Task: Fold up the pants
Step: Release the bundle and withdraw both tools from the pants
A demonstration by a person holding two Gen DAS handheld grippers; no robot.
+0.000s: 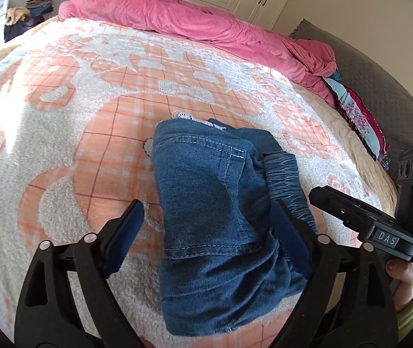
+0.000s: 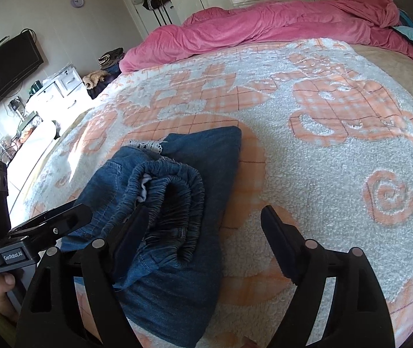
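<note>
Hovering my released left gripper (image 1: 206, 237) astride the folded blue denim pants (image 1: 215, 211), long axis toward twelve o'clock; my right gripper (image 2: 206, 237), likewise released, flanks them at three.

The pants (image 1: 215, 211) are blue denim, matt and finely woven, with pale stitched seams and a gathered, ribbed waistband (image 2: 174, 200). Under them lies a fluffy, looped-pile blanket (image 1: 61, 133), and beyond them a soft, velvety pink quilt (image 1: 177, 20). Each hand-held gripper (image 1: 209, 240) is smooth matt-black plastic with shiny metal pins.
</note>
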